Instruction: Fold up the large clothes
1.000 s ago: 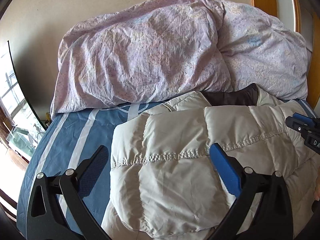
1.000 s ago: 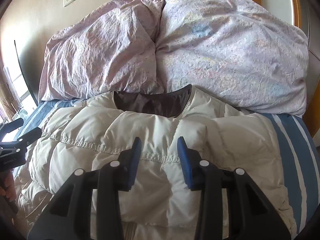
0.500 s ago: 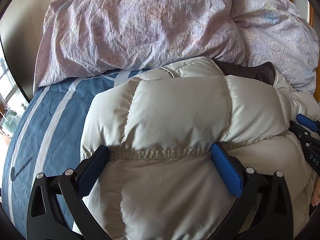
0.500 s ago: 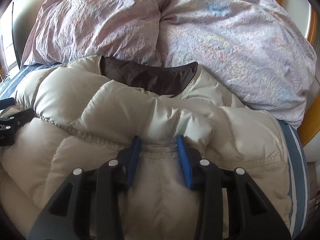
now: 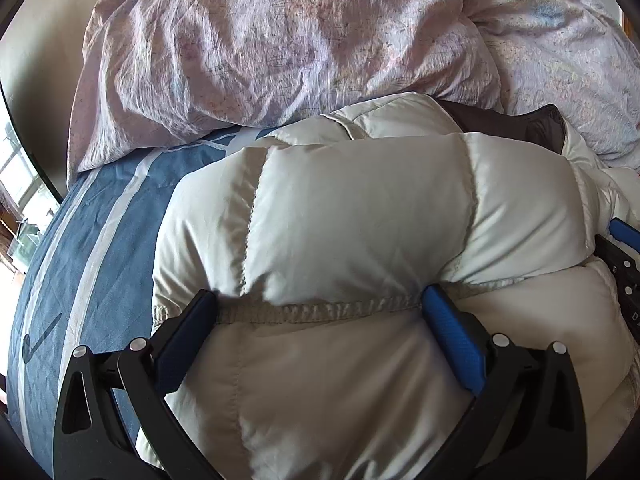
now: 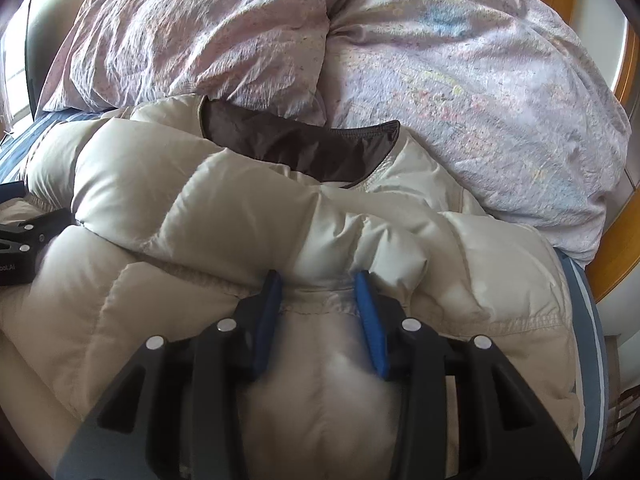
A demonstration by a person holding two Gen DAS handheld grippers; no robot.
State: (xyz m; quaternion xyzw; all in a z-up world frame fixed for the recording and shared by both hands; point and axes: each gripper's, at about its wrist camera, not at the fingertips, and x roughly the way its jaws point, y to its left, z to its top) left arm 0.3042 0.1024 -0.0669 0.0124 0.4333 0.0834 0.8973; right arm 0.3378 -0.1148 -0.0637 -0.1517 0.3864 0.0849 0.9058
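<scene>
A cream quilted puffer jacket (image 5: 360,220) with a dark brown lining (image 6: 304,144) lies on the bed, collar toward the pillows. My left gripper (image 5: 316,300) is wide open, its fingers pressed down on a stitched seam near the jacket's left side. My right gripper (image 6: 318,280) is partly closed, with a bulge of the jacket (image 6: 320,240) between its blue pads; its fingers press into a seam near the middle. The right gripper's edge shows at the far right of the left wrist view (image 5: 624,256).
Two pink floral pillows (image 5: 280,40) (image 6: 460,80) lie right behind the jacket. The blue sheet with white stripes (image 5: 92,220) shows to the left. A wooden headboard (image 6: 616,240) stands at the right edge. A window is at the far left.
Both grippers have moved forward and down onto the jacket, pressing into its seams. The jacket puffs up in front of the fingers. The pillows look closer.
</scene>
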